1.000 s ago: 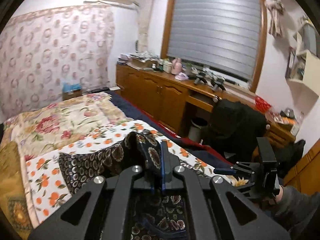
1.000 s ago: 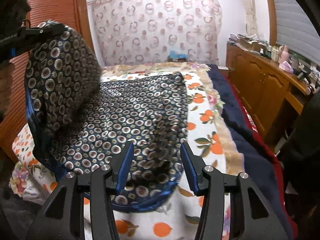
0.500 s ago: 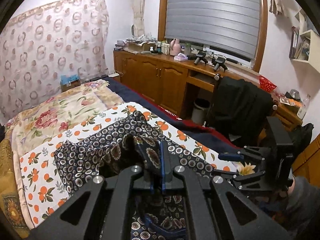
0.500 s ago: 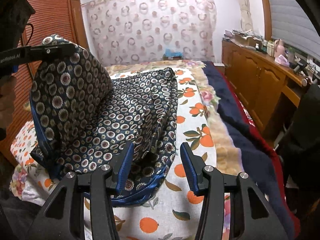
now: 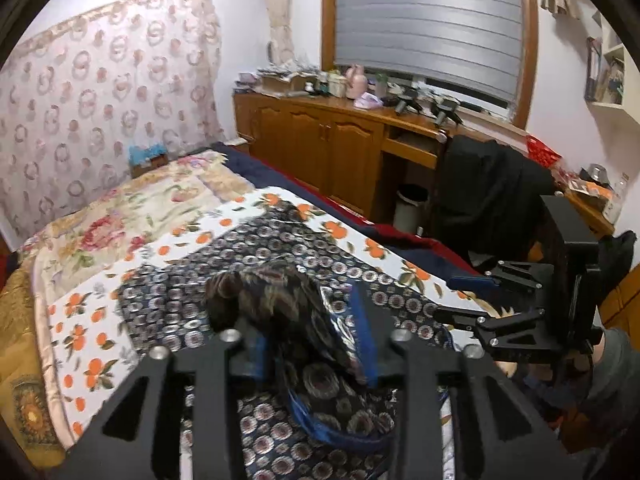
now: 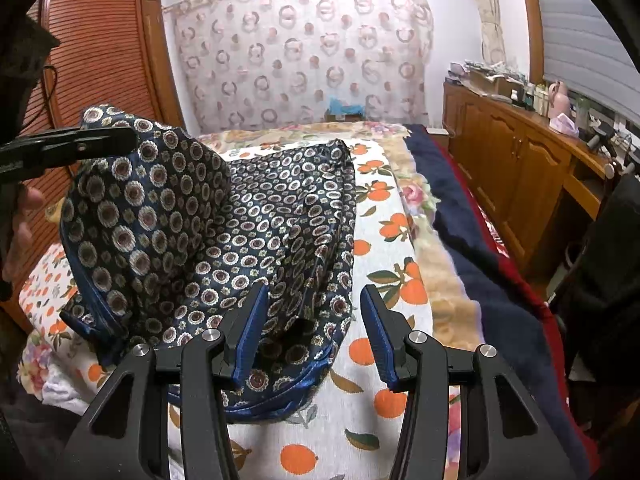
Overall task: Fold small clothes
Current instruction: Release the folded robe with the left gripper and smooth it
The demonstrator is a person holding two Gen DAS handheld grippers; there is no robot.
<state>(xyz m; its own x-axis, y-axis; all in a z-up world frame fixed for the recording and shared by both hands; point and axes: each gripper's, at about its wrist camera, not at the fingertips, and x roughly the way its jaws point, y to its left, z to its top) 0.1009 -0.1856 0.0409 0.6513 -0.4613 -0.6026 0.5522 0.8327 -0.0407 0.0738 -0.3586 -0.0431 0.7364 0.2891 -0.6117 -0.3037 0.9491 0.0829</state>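
Left gripper (image 5: 316, 344): jaws opening, a bunched fold of the patterned garment (image 6: 256, 236) between them, lifted over the left near part of the cloth. Right gripper (image 6: 312, 340): spread, empty, hovering over the garment's near right hem. Garment lies on the orange-print quilt (image 6: 384, 248), long axis running near to far. The right gripper looks nearer the flat hem; the raised fold likely drops rightward.

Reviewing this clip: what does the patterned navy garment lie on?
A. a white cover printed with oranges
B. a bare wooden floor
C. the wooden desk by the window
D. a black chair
A: the navy garment is spread on the orange-print cover of the bed, with one end lifted near the left tool.
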